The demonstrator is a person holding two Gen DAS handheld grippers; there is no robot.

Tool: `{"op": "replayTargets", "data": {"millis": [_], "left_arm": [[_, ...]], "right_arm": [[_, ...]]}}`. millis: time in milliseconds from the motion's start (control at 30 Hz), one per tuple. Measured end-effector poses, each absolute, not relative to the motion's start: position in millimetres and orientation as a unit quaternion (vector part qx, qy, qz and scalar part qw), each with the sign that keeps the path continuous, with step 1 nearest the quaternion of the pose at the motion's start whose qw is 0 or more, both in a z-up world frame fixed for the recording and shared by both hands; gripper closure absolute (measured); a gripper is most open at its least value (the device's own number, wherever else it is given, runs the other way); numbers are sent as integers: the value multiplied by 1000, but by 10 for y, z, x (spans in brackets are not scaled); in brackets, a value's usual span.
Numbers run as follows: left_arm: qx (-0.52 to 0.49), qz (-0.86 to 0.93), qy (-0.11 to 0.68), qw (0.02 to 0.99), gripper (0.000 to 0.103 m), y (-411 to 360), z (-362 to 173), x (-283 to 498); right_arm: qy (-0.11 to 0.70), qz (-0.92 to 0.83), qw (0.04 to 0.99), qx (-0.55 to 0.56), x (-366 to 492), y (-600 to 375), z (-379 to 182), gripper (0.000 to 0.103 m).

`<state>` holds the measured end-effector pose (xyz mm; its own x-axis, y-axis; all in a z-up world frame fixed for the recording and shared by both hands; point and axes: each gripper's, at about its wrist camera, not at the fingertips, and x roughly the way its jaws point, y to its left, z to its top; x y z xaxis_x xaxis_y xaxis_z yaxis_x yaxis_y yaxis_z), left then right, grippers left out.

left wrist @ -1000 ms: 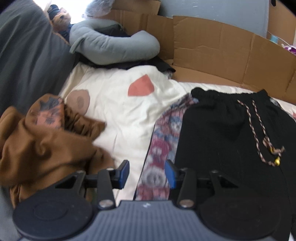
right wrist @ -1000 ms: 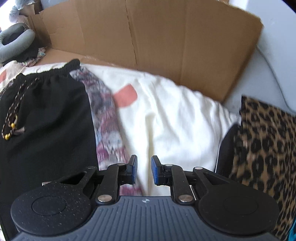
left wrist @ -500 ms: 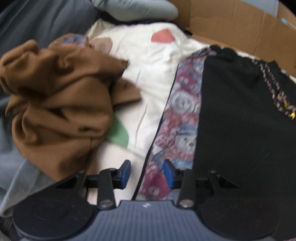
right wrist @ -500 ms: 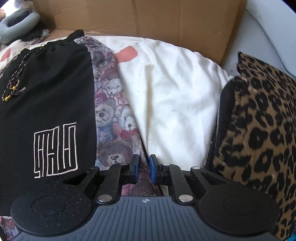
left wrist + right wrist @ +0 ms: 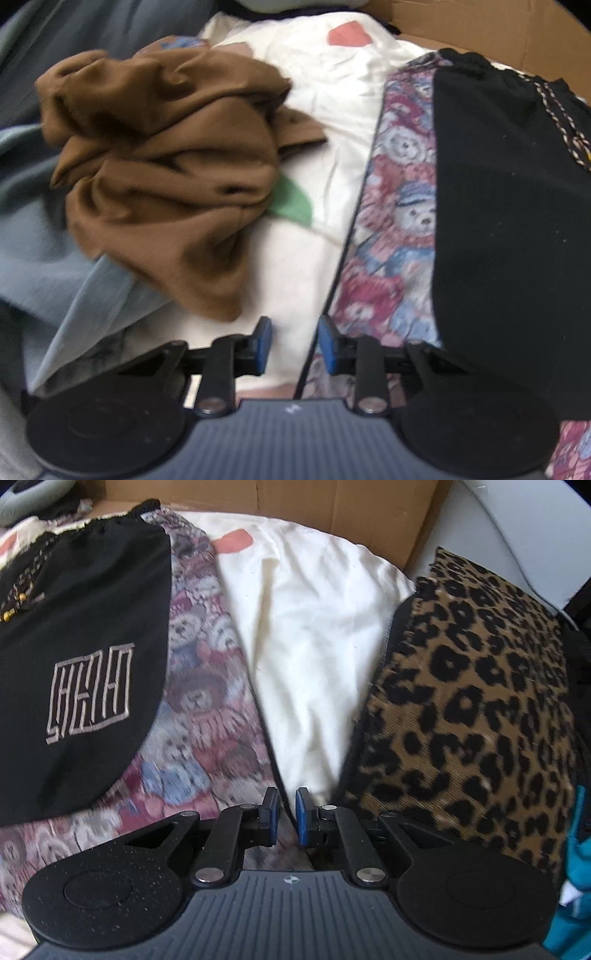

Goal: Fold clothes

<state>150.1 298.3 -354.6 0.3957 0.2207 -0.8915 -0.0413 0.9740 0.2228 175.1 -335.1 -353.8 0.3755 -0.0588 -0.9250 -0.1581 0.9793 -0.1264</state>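
The left claw (image 5: 293,345) is pointing down at the bed, and its jaws are closing; between the blue pads (image 5: 263,343) I see only the cream sheet (image 5: 325,110) and the dark edge of the teddy-bear cloth (image 5: 399,221), not pinched. The right claw (image 5: 283,818) has its jaws close together with a small gap, and they hold nothing; under them lies the border where the teddy-bear cloth (image 5: 199,716) meets the cream sheet (image 5: 306,635). Just beyond the left claw, toward the left side of the bed, a crumpled brown garment (image 5: 166,155) lies in a heap, partly on the cream sheet and partly on a grey-blue cloth (image 5: 44,266). A green patch (image 5: 293,203) of the sheet shows beside the brown heap. In the middle of the bed the black shorts (image 5: 81,646) lie flat on top of the teddy-bear cloth, with a pale embroidered mark (image 5: 90,692) on the leg and a braided drawstring (image 5: 565,122) near the waist, which is at the far side. At the right edge of the bed there is a leopard-print cushion (image 5: 480,686), touching the sheet. Farthest away, a cardboard wall (image 5: 332,513) stands along the far edge.
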Motion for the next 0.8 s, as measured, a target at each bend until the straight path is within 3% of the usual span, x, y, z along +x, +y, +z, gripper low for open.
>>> {"op": "replayTargets", "data": {"millis": [267,367,433,500,633,700,800], "left_arm": [[46,72,527,845,88,3045,-3258,1183],[36,58,513,856,83,2933,-3163,1127],[29,47,508,860,77,2846,-3169,1126],[29,38,504,862,65,2718,-3223,1166],[27,17,498,866,60,2443,-3342,1252],[19,5,496,868,46,2331,-3380,1290],[16,-15,489,872,36,2147,-3422,1353]], "right_arm": [[525,36,848,-67,1585,-3344,-3187,87],[515,45,855,-52,1545,-3233,-3129,87],[515,50,854,-48,1546,-3138,-3148,87],[515,52,855,-41,1549,-3052,-3179,87],[514,57,856,-15,1567,-2886,-3261,85],[512,56,857,-2,1595,-2799,-3309,85],[504,51,862,1,1631,-2655,-3357,83]]}}
